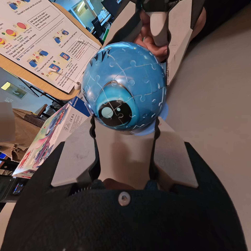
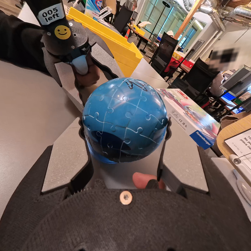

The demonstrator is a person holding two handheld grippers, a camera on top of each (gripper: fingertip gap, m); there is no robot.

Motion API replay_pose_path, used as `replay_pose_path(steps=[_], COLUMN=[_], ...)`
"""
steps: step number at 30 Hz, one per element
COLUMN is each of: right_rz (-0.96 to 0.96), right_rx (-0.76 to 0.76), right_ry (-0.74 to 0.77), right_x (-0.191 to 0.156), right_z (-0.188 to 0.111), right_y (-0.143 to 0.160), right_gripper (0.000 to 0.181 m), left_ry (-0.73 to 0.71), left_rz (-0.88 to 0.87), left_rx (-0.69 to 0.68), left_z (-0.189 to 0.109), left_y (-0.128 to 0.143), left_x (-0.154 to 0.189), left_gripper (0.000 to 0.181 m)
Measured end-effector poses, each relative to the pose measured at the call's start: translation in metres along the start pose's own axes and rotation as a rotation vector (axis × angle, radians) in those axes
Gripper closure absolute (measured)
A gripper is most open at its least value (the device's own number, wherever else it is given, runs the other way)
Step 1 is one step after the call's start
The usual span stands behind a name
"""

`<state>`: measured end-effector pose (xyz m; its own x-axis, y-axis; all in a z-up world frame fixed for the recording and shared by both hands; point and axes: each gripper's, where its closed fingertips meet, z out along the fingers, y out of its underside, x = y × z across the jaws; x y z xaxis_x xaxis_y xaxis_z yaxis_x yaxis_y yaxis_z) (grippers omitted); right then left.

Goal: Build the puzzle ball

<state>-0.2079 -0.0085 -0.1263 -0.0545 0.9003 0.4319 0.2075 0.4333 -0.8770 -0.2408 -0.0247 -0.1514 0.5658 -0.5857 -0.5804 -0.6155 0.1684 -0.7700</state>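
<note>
Ball [image 2: 124, 120] fills mid-frame in both views, blue and fully pieced. We clamp it with our right gripper [image 2: 124, 130], one finger on each side. Our left gripper [image 1: 125, 122] also brackets it; whether those tips press it, we cannot tell. Box [image 2: 190, 116] lies at right.

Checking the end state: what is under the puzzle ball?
A light blue stand peeks out beneath the puzzle ball, above the grey table. Its contact with the table is hidden.
</note>
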Motion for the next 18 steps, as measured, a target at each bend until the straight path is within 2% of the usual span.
replay_pose_path(steps=[7,10,13,16,18], right_rz=[0.015,0.023,0.072,0.155,0.231], right_rx=[0.016,0.036,0.024,-0.029,-0.038], right_ry=[0.008,0.034,0.028,-0.089,-0.196], right_x=[0.002,0.014,0.029,0.03,0.025], right_z=[-0.009,-0.024,-0.038,-0.042,-0.041], right_y=[-0.003,-0.004,0.01,0.034,0.041], right_gripper=[0.063,0.063,0.069,0.086,0.082], left_ry=[-0.018,-0.082,-0.115,-0.13,-0.121], left_rz=[-0.014,-0.046,-0.127,-0.231,-0.322], left_rx=[-0.032,-0.043,-0.055,-0.049,-0.026], left_z=[-0.01,-0.026,-0.043,-0.054,-0.058], left_y=[0.005,0.008,0.01,0.007,0.001], left_x=[0.005,-0.002,-0.004,-0.004,-0.001], left_gripper=[0.093,0.092,0.093,0.092,0.093])
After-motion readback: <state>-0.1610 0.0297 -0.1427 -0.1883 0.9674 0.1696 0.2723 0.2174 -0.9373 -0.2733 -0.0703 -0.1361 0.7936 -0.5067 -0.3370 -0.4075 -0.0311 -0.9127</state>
